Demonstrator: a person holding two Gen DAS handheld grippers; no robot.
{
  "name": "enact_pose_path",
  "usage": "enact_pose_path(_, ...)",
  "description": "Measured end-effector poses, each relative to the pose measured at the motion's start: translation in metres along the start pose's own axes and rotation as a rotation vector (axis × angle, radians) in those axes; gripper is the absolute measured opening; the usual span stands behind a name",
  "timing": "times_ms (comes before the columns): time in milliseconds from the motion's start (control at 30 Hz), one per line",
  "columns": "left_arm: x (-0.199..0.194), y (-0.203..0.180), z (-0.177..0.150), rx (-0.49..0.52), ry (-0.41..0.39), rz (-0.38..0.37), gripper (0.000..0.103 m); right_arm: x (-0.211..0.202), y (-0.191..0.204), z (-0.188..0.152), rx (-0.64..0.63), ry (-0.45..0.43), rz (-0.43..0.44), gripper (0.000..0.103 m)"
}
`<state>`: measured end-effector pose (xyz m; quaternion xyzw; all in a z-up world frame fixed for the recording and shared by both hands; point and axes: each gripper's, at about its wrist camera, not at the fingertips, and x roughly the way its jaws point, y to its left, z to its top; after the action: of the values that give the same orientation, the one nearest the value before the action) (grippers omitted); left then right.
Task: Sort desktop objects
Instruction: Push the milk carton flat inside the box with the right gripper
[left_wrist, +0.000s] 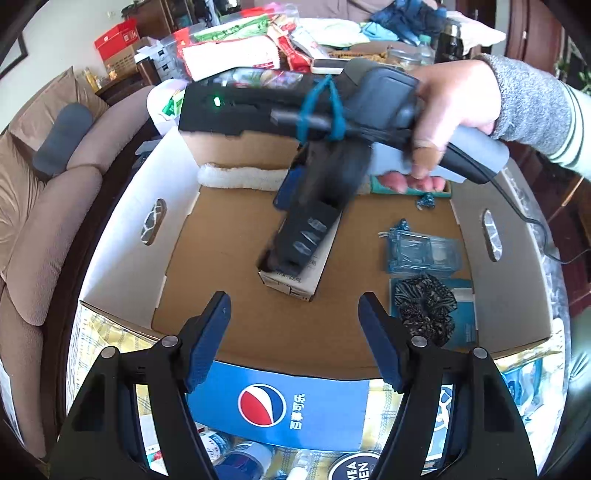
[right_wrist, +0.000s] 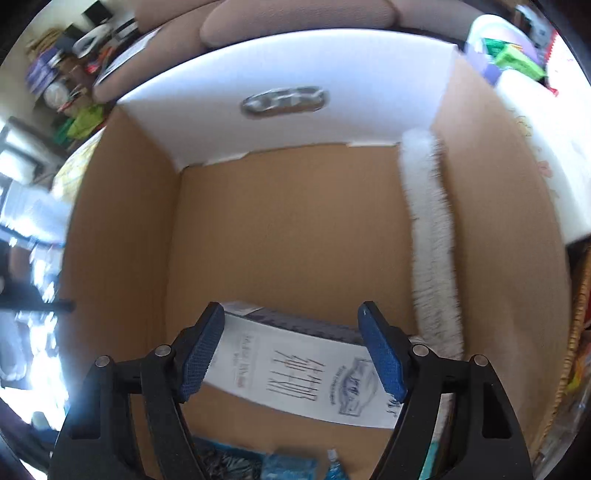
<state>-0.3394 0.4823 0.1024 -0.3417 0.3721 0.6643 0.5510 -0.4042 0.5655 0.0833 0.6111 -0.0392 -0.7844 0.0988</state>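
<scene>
right tongs (right_wrist: 291, 354) spread over white carton (right_wrist: 295, 365), scrunchie (left_wrist: 424, 306) nearby

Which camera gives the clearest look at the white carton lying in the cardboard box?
The right wrist view: the white carton fills the gap under the open right gripper, printed face up. The left wrist view shows the carton mostly hidden behind that gripper.

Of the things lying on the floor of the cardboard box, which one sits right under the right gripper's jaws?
The white carton, lying flat mid-box under the open right gripper. The blue pouch and black scrunchie lie off by the side wall.
</scene>
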Motion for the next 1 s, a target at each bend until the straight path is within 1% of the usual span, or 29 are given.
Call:
enact_pose_path(67,-0.001,-0.004,-0.002,0.007,0.002,-0.006,0.069,0.004,0.013,-0.01,-0.071,0.026,-0.002,0.085)
enact_pose_path(100,-0.001,-0.005,-0.002,0.01,0.006,-0.005,0.069,0.007,0.016,-0.015,-0.081,0.04,0.006,0.086)
enact_pose_path(133,-0.001,-0.006,-0.002,0.012,0.011,-0.002,0.07,0.009,0.018,-0.019,-0.076,0.056,0.022,0.086)
enact_pose_path(167,-0.001,-0.007,-0.003,0.014,0.018,-0.015,0.075,0.011,0.021,-0.023,-0.071,0.07,0.039,0.086)
enact_pose_path(233,-0.001,-0.013,-0.004,0.036,0.03,-0.032,0.079,0.012,0.027,-0.029,-0.102,0.089,0.057,0.085)
enact_pose_path(300,-0.004,-0.019,-0.004,0.053,0.031,-0.054,0.079,0.011,0.033,-0.035,-0.154,0.096,0.072,0.085)
enact_pose_path(400,-0.011,-0.022,-0.005,0.054,0.018,-0.056,0.077,0.003,0.033,-0.039,-0.178,0.083,0.092,0.084)
enact_pose_path(500,-0.027,-0.018,-0.01,0.012,-0.029,-0.074,0.077,-0.011,0.03,-0.04,-0.178,0.03,0.146,0.084)
enact_pose_path(567,-0.046,-0.012,-0.016,-0.018,-0.08,-0.085,0.077,-0.011,0.03,-0.039,-0.166,0.019,0.167,0.084)
enact_pose_path(633,-0.065,-0.003,-0.023,-0.06,-0.121,-0.085,0.077,-0.007,0.032,-0.037,-0.157,0.017,0.189,0.085)
enact_pose_path(700,-0.084,0.005,-0.03,-0.097,-0.158,-0.078,0.077,-0.004,0.035,-0.034,-0.162,0.022,0.229,0.084)
enact_pose_path(833,-0.12,0.02,-0.036,-0.153,-0.23,-0.062,0.077,0.0,0.049,-0.037,-0.22,0.053,0.274,0.085)
enact_pose_path(867,-0.125,0.025,-0.037,-0.164,-0.239,-0.059,0.078,0.0,0.053,-0.038,-0.232,0.066,0.283,0.08)
enact_pose_path(900,-0.129,0.028,-0.034,-0.171,-0.24,-0.056,0.078,0.003,0.056,-0.036,-0.235,0.081,0.293,0.077)
enact_pose_path(1000,-0.132,0.03,-0.033,-0.178,-0.226,-0.04,0.078,0.009,0.058,-0.039,-0.253,0.112,0.321,0.078)
